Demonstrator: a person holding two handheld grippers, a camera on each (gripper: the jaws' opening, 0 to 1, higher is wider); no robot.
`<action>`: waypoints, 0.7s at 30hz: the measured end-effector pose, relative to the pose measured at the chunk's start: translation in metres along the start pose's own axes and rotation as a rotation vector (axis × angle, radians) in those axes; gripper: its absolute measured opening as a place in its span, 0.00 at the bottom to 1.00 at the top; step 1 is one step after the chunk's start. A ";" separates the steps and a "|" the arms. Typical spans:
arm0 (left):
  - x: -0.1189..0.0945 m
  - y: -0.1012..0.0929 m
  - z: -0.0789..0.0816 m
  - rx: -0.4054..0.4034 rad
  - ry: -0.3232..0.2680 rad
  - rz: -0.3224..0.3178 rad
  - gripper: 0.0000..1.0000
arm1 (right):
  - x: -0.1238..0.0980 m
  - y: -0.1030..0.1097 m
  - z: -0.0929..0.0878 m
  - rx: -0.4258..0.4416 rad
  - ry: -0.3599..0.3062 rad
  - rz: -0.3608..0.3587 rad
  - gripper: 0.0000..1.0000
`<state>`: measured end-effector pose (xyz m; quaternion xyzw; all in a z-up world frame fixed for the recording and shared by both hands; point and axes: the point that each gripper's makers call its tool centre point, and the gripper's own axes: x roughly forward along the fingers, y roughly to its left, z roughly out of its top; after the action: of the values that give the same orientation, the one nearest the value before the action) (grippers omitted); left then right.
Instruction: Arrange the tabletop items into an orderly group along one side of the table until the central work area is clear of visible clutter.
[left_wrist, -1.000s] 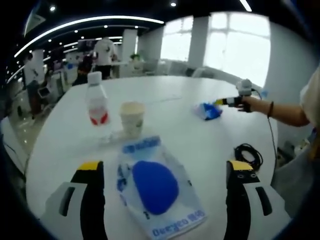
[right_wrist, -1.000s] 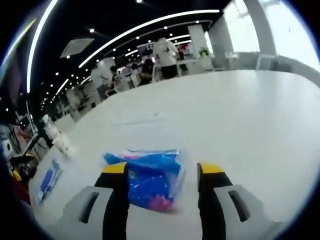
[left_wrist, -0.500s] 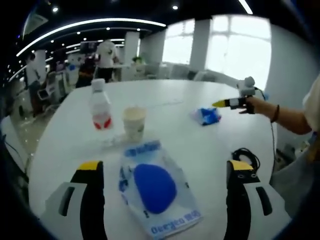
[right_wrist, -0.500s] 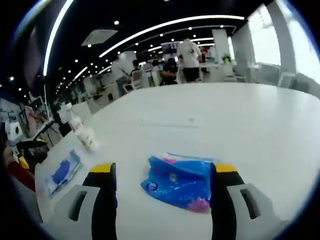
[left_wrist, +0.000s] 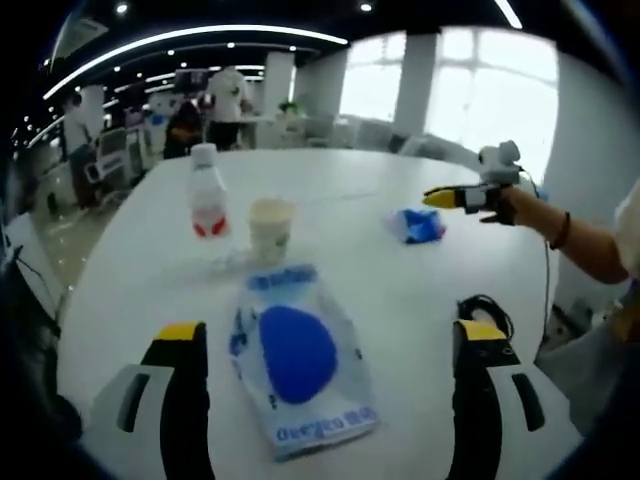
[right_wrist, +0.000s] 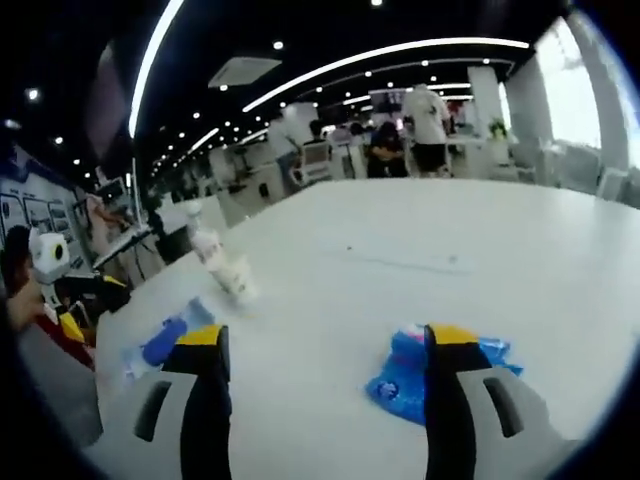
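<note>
A clear bag with a blue pad inside (left_wrist: 295, 365) lies flat on the white table (left_wrist: 400, 300), between the wide-apart jaws of my left gripper (left_wrist: 330, 332), which is open. Beyond it stand a paper cup (left_wrist: 270, 228) and a small bottle with a red label (left_wrist: 207, 192). A crumpled blue packet (left_wrist: 418, 225) lies to the right. My right gripper (left_wrist: 450, 197) hovers just past it in a hand. In the right gripper view, my right gripper (right_wrist: 328, 338) is open, and the blue packet (right_wrist: 395, 385) lies partly behind its right jaw.
A black cable (left_wrist: 487, 305) is coiled near the table's right edge. The bottle (right_wrist: 205, 245), cup (right_wrist: 238, 278) and clear bag (right_wrist: 160, 345) line up at the left of the right gripper view. People and desks stand far behind the table.
My right gripper has lifted back and swung left, so the blue packet went from between its jaws to behind the right one. The left gripper has barely moved.
</note>
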<state>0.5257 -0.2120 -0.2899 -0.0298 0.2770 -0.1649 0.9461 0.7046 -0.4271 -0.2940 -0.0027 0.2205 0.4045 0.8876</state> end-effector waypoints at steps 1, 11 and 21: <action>-0.002 0.000 -0.001 -0.009 0.002 0.009 0.99 | 0.005 0.008 0.000 -0.013 0.003 0.028 0.79; -0.016 0.000 -0.014 -0.117 0.011 0.097 0.99 | 0.044 0.071 -0.001 -0.112 0.029 0.209 0.80; -0.024 0.003 -0.036 -0.260 0.023 0.163 0.95 | 0.079 0.119 -0.012 -0.202 0.058 0.352 0.79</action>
<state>0.4879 -0.1994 -0.3086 -0.1274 0.3083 -0.0505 0.9414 0.6598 -0.2930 -0.3156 -0.0648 0.2014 0.5734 0.7915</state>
